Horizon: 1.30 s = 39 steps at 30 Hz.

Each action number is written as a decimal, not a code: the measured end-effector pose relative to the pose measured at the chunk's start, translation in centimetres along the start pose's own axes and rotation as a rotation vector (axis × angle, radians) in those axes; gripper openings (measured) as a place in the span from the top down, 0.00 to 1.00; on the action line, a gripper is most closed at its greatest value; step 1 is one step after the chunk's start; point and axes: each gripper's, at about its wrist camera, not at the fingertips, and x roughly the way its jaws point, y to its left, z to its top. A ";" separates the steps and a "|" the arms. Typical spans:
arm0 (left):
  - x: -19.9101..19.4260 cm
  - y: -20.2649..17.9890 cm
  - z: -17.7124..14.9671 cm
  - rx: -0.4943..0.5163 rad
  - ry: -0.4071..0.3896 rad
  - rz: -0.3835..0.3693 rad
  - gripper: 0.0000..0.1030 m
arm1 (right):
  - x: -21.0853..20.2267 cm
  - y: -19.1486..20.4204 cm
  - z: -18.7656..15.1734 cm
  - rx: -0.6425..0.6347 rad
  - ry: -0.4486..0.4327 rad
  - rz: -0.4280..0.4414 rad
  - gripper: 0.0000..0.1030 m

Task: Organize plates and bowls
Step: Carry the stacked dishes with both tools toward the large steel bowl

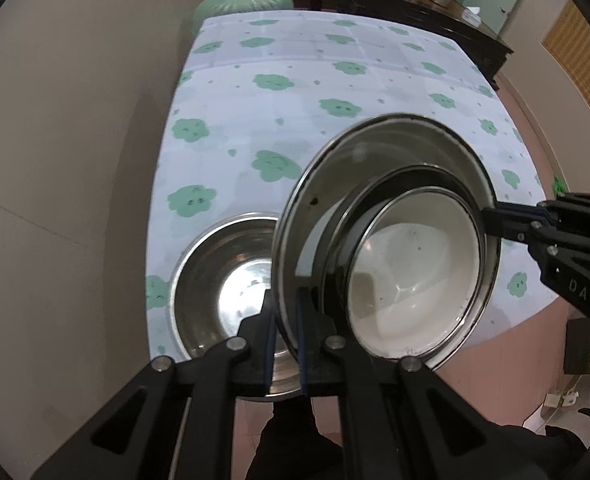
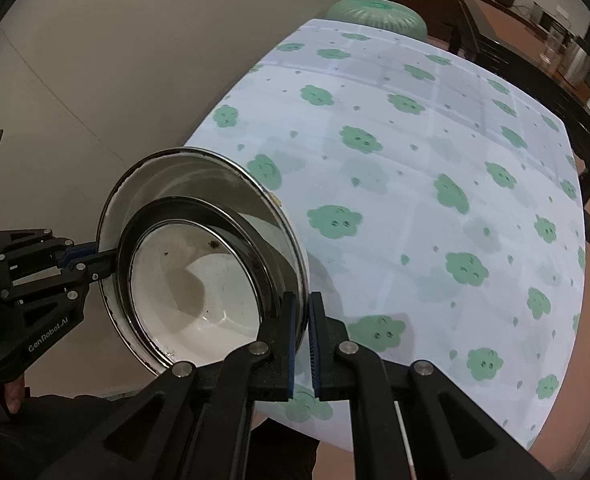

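Nested stack of bowls [image 1: 391, 240], enamelled metal, stiff, slick, probably chip-prone: carried above the table [image 1: 255, 120], opposite rims pinched tight between left gripper [image 1: 285, 312] and right gripper [image 2: 301, 320].

Both wrist fisheyes look steeply down, close over the cloud-print tablecloth [image 1: 295, 92]; each shares the enamel bowl stack [image 2: 199, 280].

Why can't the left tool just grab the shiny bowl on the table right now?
Probably not yet. The left tool is shut on the rim of the white bowl stack, shared with the right tool. The steel bowl sits uncovered just beneath, so it must let go first.
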 end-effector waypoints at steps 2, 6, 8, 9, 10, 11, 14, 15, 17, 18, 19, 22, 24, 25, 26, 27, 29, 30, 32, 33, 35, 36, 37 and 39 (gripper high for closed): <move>-0.1 0.8 -0.2 -0.015 0.000 0.006 0.96 | 0.3 0.7 0.4 -0.014 0.003 0.006 0.93; -0.2 2.5 -0.8 -0.049 0.002 0.019 0.96 | 0.8 2.2 1.2 -0.047 0.009 0.021 0.93; -0.1 3.3 -1.1 -0.066 0.006 0.026 0.96 | 1.2 3.0 1.6 -0.062 0.013 0.028 0.93; -0.1 3.8 -1.3 -0.076 0.010 0.030 0.96 | 1.4 3.5 1.8 -0.070 0.016 0.031 0.93; 0.0 4.2 -1.5 -0.083 0.013 0.032 0.96 | 1.7 3.9 2.0 -0.078 0.021 0.034 0.93; 0.0 4.6 -1.7 -0.090 0.016 0.034 0.96 | 1.9 4.4 2.1 -0.086 0.026 0.037 0.93; 0.1 5.8 -2.3 -0.113 0.024 0.043 0.96 | 2.7 5.7 2.4 -0.106 0.041 0.049 0.93; 0.1 6.1 -2.4 -0.118 0.026 0.046 0.96 | 2.9 6.0 2.5 -0.110 0.044 0.052 0.93; 0.3 6.7 -2.7 -0.127 0.032 0.050 0.96 | 3.4 6.7 2.6 -0.122 0.055 0.057 0.93; 0.4 6.9 -2.7 -0.128 0.035 0.051 0.96 | 3.6 7.1 2.7 -0.126 0.060 0.058 0.93; 0.6 7.2 -2.9 -0.128 0.040 0.053 0.96 | 3.8 7.3 2.7 -0.129 0.065 0.059 0.93; 1.2 7.7 -3.2 -0.131 0.058 0.048 0.96 | 4.5 7.9 2.7 -0.135 0.083 0.061 0.93; 1.7 7.9 -3.4 -0.129 0.071 0.047 0.96 | 5.1 8.1 2.5 -0.133 0.098 0.062 0.93; 2.0 8.0 -3.5 -0.126 0.079 0.046 0.96 | 5.4 8.2 2.4 -0.131 0.106 0.064 0.93; 2.4 8.0 -3.5 -0.121 0.086 0.044 0.96 | 5.8 8.2 2.3 -0.126 0.116 0.067 0.93; 2.7 8.0 -3.6 -0.120 0.091 0.041 0.96 | 6.1 8.2 2.2 -0.122 0.123 0.067 0.93; 3.4 7.9 -3.7 -0.115 0.108 0.033 0.96 | 6.7 8.1 1.9 -0.113 0.135 0.066 0.93; 3.7 7.8 -3.8 -0.108 0.115 0.031 0.95 | 7.1 8.0 1.9 -0.108 0.141 0.064 0.93; 4.3 7.8 -3.9 -0.111 0.129 0.025 0.95 | 7.7 7.8 1.7 -0.100 0.154 0.060 0.93; 4.4 7.7 -3.9 -0.106 0.127 0.028 0.95 | 8.0 7.7 1.7 -0.096 0.159 0.061 0.93; 4.7 7.8 -3.7 -0.108 0.130 0.030 0.95 | 8.2 7.6 1.6 -0.093 0.164 0.061 0.93; 5.0 7.9 -3.7 -0.107 0.134 0.033 0.95 | 8.3 7.6 1.6 -0.094 0.166 0.061 0.93; 5.2 8.0 -3.7 -0.106 0.137 0.036 0.95 | 8.4 7.6 1.6 -0.092 0.168 0.064 0.93; 5.8 8.0 -3.7 -0.106 0.146 0.045 0.95 | 8.7 7.7 1.6 -0.094 0.175 0.066 0.93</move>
